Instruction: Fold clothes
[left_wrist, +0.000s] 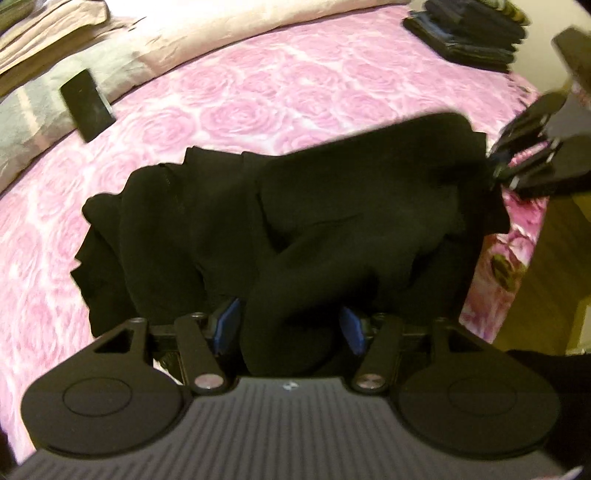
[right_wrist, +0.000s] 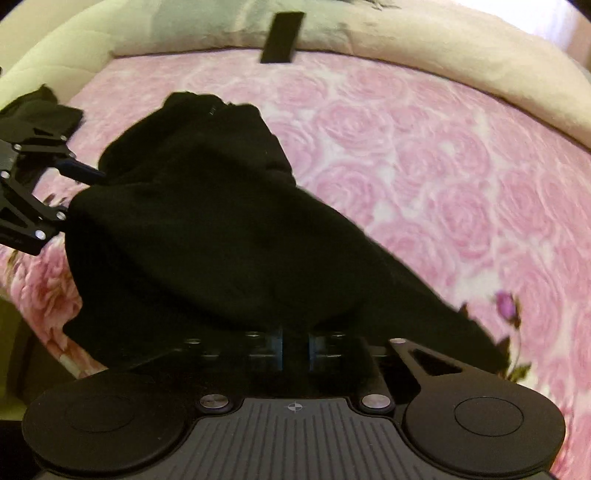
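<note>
A black garment (left_wrist: 332, 206) lies bunched on the pink rose bedspread (left_wrist: 258, 99). In the left wrist view a thick fold of it runs up between the blue pads (left_wrist: 226, 325) of my left gripper (left_wrist: 288, 326), which press on it from both sides. My right gripper (right_wrist: 295, 347) has its pads close together, with the garment's (right_wrist: 207, 229) near edge pinched between them. Each gripper shows in the other's view: the right gripper (left_wrist: 498, 166) at the cloth's far right corner, the left gripper (right_wrist: 75, 192) at its left edge.
A flat black phone-like object (left_wrist: 86, 105) rests on a grey blanket by the beige pillows (left_wrist: 55, 29). A stack of folded dark clothes (left_wrist: 469, 33) sits at the far right. The bed's edge (left_wrist: 517, 251) drops off right of the garment. Another dark cloth (right_wrist: 40, 110) lies at the left.
</note>
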